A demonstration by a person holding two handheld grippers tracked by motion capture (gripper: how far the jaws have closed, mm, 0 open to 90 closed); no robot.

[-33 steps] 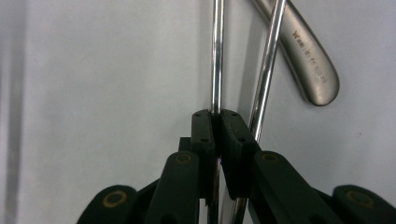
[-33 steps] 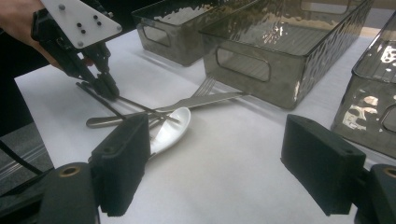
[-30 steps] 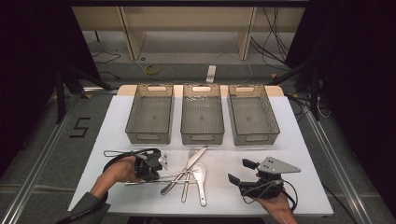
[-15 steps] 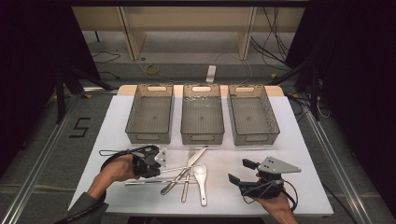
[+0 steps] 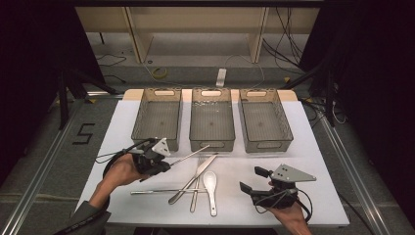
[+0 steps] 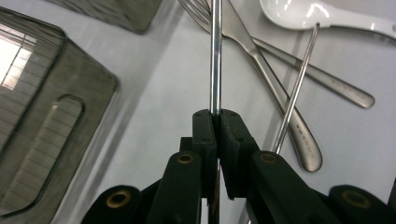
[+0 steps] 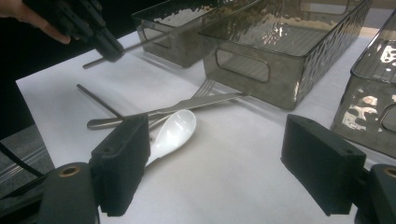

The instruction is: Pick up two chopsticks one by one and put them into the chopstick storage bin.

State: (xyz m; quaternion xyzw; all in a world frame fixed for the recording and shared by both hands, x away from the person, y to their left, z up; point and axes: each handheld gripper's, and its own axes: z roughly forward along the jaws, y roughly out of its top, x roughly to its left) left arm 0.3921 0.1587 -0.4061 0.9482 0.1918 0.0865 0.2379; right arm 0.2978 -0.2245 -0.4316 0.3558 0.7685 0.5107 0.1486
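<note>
My left gripper (image 5: 165,164) is shut on a thin metal chopstick (image 5: 190,153), held off the white table and pointing toward the middle bin. In the left gripper view the chopstick (image 6: 215,56) runs straight out from between the pressed pads of the gripper (image 6: 216,116). The right gripper view shows that gripper (image 7: 109,51) and its chopstick (image 7: 154,38) at the upper left. My right gripper (image 5: 252,179) rests open at the front right of the table, and nothing lies between its jaws (image 7: 219,163).
A second chopstick (image 5: 166,191), a knife (image 5: 193,178), a fork (image 5: 197,188) and a white spoon (image 5: 211,183) lie in a loose pile at the front middle. Three smoky plastic bins stand behind in a row: left (image 5: 138,117), middle (image 5: 211,142), right (image 5: 286,122).
My left gripper has lifted the chopstick off the pile and carried it a little toward the bins. The right gripper has stayed where it was.
</note>
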